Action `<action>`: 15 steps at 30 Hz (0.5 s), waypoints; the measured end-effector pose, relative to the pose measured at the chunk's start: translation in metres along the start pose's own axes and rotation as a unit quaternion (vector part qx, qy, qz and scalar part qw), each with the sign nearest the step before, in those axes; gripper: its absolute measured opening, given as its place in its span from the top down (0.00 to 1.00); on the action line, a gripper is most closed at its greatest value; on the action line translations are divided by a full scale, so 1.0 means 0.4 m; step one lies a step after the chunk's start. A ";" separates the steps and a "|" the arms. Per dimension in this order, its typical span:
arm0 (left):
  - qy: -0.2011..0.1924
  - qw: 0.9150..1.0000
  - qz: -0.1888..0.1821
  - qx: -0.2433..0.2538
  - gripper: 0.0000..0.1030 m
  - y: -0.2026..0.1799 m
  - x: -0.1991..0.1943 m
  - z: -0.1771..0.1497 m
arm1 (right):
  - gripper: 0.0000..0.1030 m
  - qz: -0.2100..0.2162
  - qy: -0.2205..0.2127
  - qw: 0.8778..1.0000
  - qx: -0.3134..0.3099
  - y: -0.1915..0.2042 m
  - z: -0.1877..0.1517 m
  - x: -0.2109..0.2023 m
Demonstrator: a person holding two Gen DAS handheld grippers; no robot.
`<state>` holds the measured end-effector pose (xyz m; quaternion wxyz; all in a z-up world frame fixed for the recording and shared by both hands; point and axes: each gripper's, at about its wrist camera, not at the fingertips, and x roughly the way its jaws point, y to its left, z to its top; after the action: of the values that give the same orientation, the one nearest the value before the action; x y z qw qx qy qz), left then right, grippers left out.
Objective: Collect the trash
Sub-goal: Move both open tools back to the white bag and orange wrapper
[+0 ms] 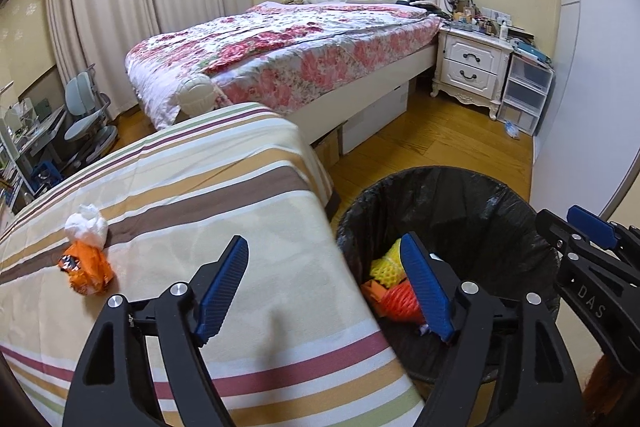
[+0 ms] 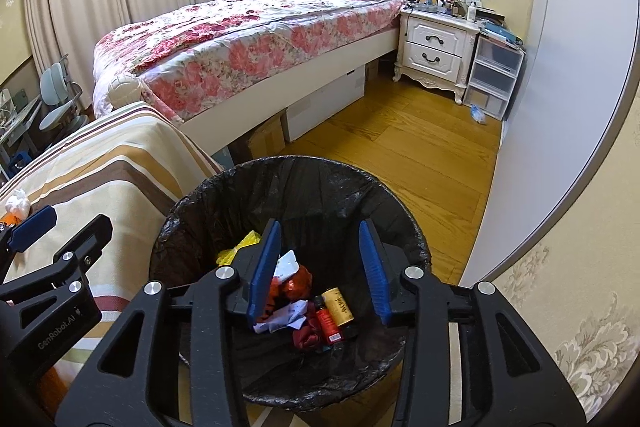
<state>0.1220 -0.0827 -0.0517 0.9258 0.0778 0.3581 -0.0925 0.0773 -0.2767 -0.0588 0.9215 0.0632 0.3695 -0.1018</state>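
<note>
Both grippers spread empty at the black-lined trash bin (image 2: 224, 199)

The right gripper (image 2: 320, 271), marked "DAS", hangs over the bin's wrappers and yellow can (image 2: 338, 306); the left gripper (image 1: 326, 291), marked "GenRobot.AI", straddles the rim. Left of the bin, an orange wrapper (image 1: 86, 267) and white tissue (image 1: 86, 225) lie on the striped cloth (image 1: 224, 187).
</note>
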 end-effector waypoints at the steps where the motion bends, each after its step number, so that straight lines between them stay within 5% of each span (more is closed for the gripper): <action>1: 0.001 1.000 0.005 -0.001 0.26 0.010 -0.002 -0.003 | 0.61 0.002 0.001 1.000 -0.003 0.010 -0.002 -0.002; 15: 0.018 0.996 0.071 -0.044 0.26 0.206 -0.066 -0.087 | 0.55 0.066 0.012 0.996 -0.055 0.204 -0.036 -0.035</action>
<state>0.0990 0.0075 -0.0528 0.9260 0.0641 0.3720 -0.0099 0.0769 -0.1925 -0.0561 0.9236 0.0379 0.3810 -0.0193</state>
